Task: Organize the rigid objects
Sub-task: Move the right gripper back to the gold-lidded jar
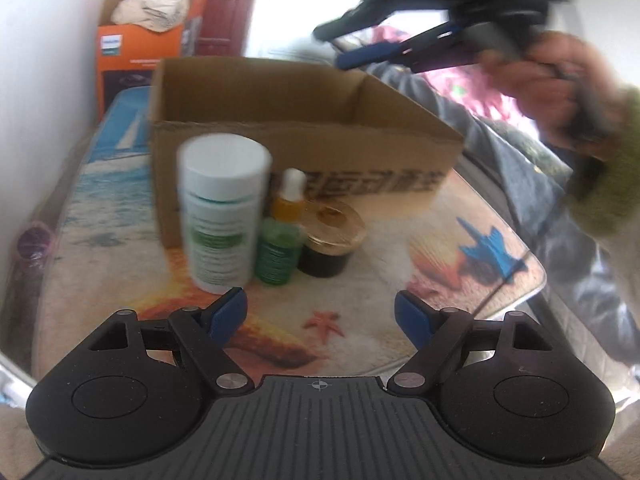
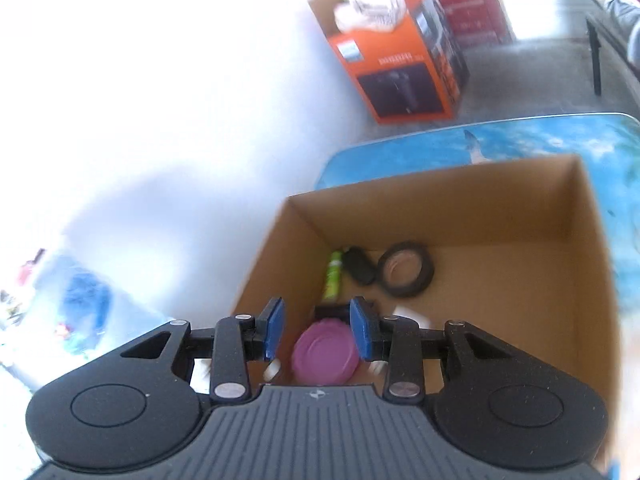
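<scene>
Beach-print mat (image 1: 400,240) covers your table, with a cardboard box (image 1: 280,92) on it. Inside lie a tape roll (image 2: 406,274), pink lid (image 2: 325,354) and green tube (image 2: 333,276). Outside wait a white bottle (image 1: 222,208), jar (image 1: 330,238) and two droppers (image 1: 286,236). Your left gripper (image 1: 320,316) is spread, empty; your right gripper (image 2: 316,330) is half-spread, empty.

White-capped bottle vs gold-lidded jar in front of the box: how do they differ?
The white bottle is tall, with a white cap and a green-printed label; the gold-lidded jar is squat, dark-bodied, with a shiny gold lid. The bottle stands left of the two small dropper bottles, the jar right of them. Both stand upright on the beach-print mat, outside the cardboard box.
</scene>
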